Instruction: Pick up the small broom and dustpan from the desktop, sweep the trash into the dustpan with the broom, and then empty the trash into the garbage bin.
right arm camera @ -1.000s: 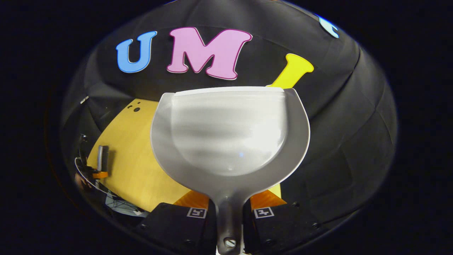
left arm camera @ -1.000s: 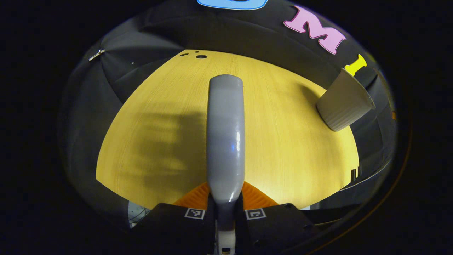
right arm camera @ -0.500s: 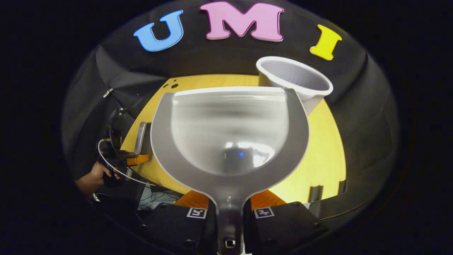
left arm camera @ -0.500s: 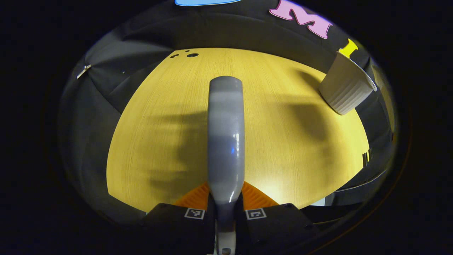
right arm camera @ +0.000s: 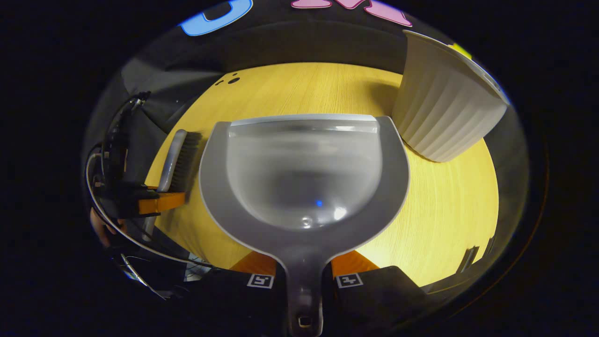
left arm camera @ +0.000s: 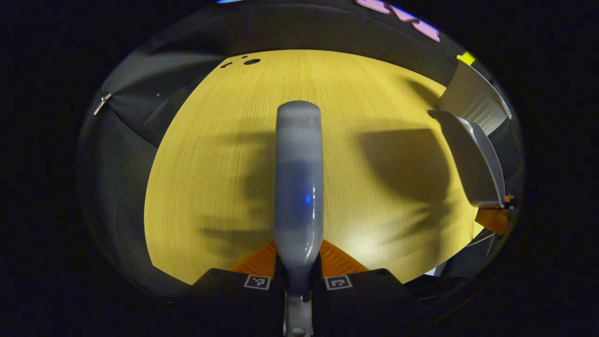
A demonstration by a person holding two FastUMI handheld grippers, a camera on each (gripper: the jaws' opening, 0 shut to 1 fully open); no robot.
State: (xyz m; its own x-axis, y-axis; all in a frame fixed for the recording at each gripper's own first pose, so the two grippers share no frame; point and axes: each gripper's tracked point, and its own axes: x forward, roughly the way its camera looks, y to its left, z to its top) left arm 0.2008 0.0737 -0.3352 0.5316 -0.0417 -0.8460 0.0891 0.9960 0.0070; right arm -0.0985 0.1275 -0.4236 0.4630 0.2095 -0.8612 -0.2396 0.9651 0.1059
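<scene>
Lowering since before, both hand-held grippers clamped: R (right arm camera: 304, 276) on dustpan (right arm camera: 304, 178), L (left arm camera: 298, 276) on broom (left arm camera: 298, 178).

Grey dustpan (right arm camera: 304, 178), grey broom (left arm camera: 298, 178), ribbed white bin (right arm camera: 444, 112), yellow wood-grain desktop (left arm camera: 224, 154).

The wood desk (left arm camera: 355, 93) is yellow w/ thin lines running front to back. At its far left corner there is one round dark hole (left arm camera: 252, 61) & two smaller dark marks just beside it. Big soft shadows (left arm camera: 402, 159) lie on the desk, one at the right & some near the middle.

A black cloth wall (left arm camera: 299, 28) stands behind & to the left of the desk. A small shiny metal clip (left arm camera: 102, 104) sits on the cloth at the left.

In the right gripper view the desk (right arm camera: 449, 201), the hole (right arm camera: 233, 80) & the cloth (right arm camera: 304, 42) show too. Two small dark bits (right arm camera: 468, 260) stick up at the desk's near right edge; can't tell what they are.
</scene>
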